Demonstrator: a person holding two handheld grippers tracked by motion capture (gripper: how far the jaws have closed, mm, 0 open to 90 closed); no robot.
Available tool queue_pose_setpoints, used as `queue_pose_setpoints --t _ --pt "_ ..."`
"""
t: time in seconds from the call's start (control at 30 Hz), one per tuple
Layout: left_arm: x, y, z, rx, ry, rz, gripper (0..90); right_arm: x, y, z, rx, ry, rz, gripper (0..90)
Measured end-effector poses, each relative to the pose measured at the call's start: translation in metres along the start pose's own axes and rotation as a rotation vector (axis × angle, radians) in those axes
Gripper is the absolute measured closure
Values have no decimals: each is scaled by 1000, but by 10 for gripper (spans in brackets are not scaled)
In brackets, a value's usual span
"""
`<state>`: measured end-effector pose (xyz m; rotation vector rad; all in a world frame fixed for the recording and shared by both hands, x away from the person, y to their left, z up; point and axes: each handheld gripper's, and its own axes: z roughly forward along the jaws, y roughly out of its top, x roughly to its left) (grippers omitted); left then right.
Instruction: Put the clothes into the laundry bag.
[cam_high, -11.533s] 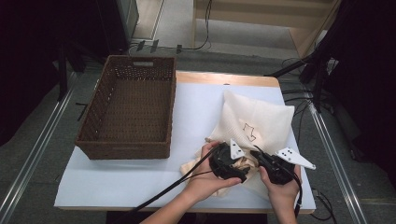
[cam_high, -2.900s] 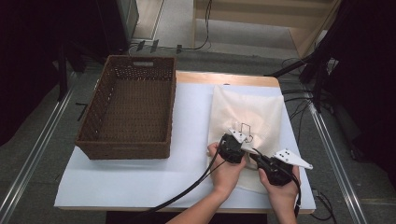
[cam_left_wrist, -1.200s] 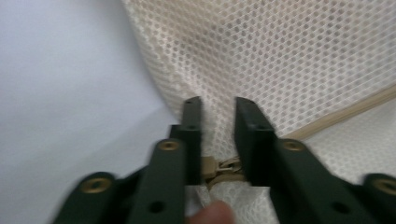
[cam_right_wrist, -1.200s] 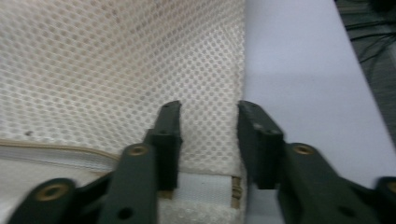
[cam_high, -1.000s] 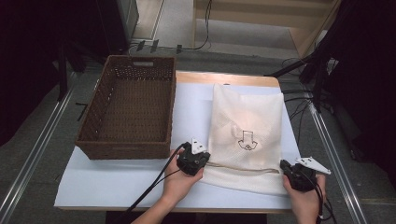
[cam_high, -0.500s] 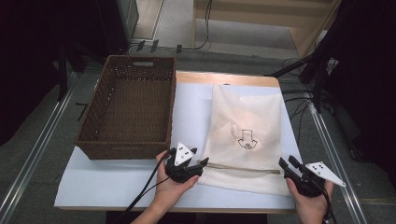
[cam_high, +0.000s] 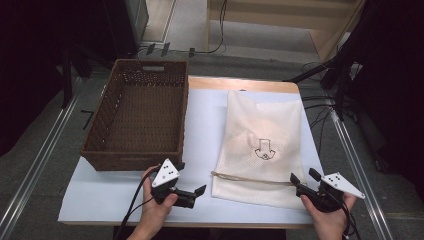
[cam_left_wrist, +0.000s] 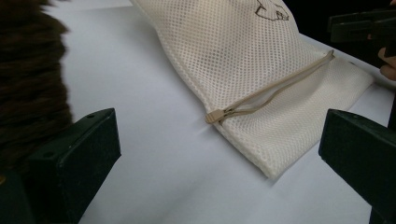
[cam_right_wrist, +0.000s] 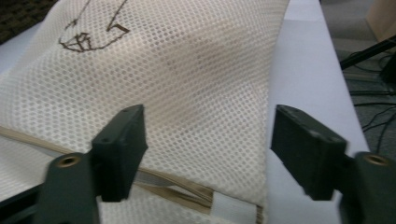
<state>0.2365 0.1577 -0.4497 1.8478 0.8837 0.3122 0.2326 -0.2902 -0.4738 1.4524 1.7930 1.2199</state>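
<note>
- On the white surface (cam_high: 210, 125), the mesh bag (cam_high: 262, 140) lies flat, right of the wicker basket (cam_high: 140, 117), zipper (cam_high: 250, 178) running across its near end.
- Step in hand, as I read it: bag spread out and let go; next is likely picking it up for the basket.
- Left gripper (cam_high: 192, 195): jaws have just been opening and now stand wide apart, nothing between them. It sits just left of the bag's near left corner, clear of it.
- Left gripper view: bag corner and zipper pull (cam_left_wrist: 215, 116) lie ahead between the jaws, apart from both, untouched.
- Right gripper (cam_high: 301, 180): jaws have just been opening too, well apart, not clamped on anything. It sits at the bag's near right corner.
- Right gripper view: mesh and the zipper band (cam_right_wrist: 177, 186) lie under and between the jaws; can't tell whether a pad still brushes the fabric, but nothing is pinched.
- To do it well, my take:
  - Grab the hemmed edge by the zipper, not loose mesh, since thin mesh will likely slip or bunch.
  - Take both near corners evenly so the bag lifts flat, not twisted.
  - Come in low, jaws straddling the edge, close only once fabric is fully between the pads.
  - Left gripper has to travel right to the corner first; right one is nearly placed.
  - Risk: dragging the bag across the surface and wrinkling it again.
</note>
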Motion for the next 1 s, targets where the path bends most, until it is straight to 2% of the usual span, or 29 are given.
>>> queue_pose_setpoints --t 0.03,0.13,0.23,0.33,0.4,0.53,0.67,0.87,1.0 --pt "1 0 -4 -2 3 4 0 1 0 0 7 4 -6 152" --pt "7 -2 -16 -11 24 9 0 5 -2 0 25 3 -26 85" --pt "17 -5 -28 -22 53 -14 0 5 -2 0 30 36 -21 4" --pt "27 -10 -40 -37 82 -39 0 5 -2 -1 29 37 -19 2" --pt "31 -11 -47 -57 85 -50 0 4 -2 -1 29 38 -18 0" --pt "35 -13 -61 -76 97 -34 0 3 0 -2 25 34 -7 0" --pt "43 -18 -73 -60 126 -2 0 3 0 -4 20 31 -5 0" --pt "62 -25 -93 -75 163 -39 0 0 -2 -5 17 23 -3 0" --pt "72 -27 -102 -105 182 -72 0 -2 -2 -5 13 22 3 0"
